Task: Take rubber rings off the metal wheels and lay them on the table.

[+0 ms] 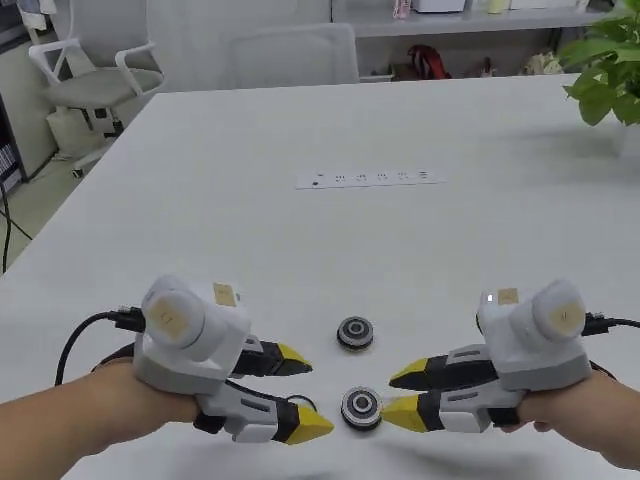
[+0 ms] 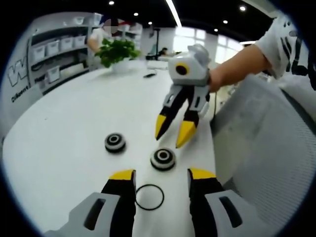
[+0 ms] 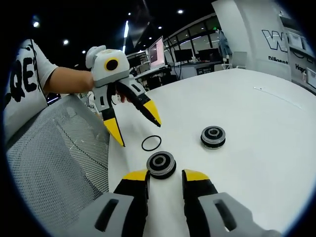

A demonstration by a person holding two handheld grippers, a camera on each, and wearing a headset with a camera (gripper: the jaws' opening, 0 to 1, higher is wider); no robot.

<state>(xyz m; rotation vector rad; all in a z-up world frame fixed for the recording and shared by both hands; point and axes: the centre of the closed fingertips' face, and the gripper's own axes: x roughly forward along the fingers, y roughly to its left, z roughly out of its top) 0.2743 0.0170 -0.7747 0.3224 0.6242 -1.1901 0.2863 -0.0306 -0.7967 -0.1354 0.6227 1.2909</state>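
Loose ring: 1 thin black rubber ring [image 2: 149, 197] lies flat on the white table [image 1: 300, 130], close to the person's edge. It sits in the gap between the left gripper's jaws and seems to touch neither, so I judge it as already laid down.
Near wheel: the near wheel [image 3: 161, 164] rests flat just beyond that ring and right in front of the right gripper's tips. It has a dark band around its rim, so it probably has a ring left to give.
Far wheel: the far wheel [image 3: 213, 136] stands apart from the near one, further onto the table. It is banded the same way, and nothing touches it.
Left gripper: the left gripper [image 1: 315, 395] is held low over the table with its jaws spread and empty, which fits a spot where a ring is let go.
Right gripper: the right gripper [image 3: 165, 175] has its jaws parted and grasps nothing. Its tips point at the near wheel from the opposite side, placed well to pinch it.
Facing pose: the 2 grippers aim at each other across the near wheel, so 1 could steady the metal while the other peels rubber.
Progress: 1 ring is off and 2 wheels look unfinished.
Surroundings: a socket strip [image 1: 368, 179] lies well apart, mid-table.
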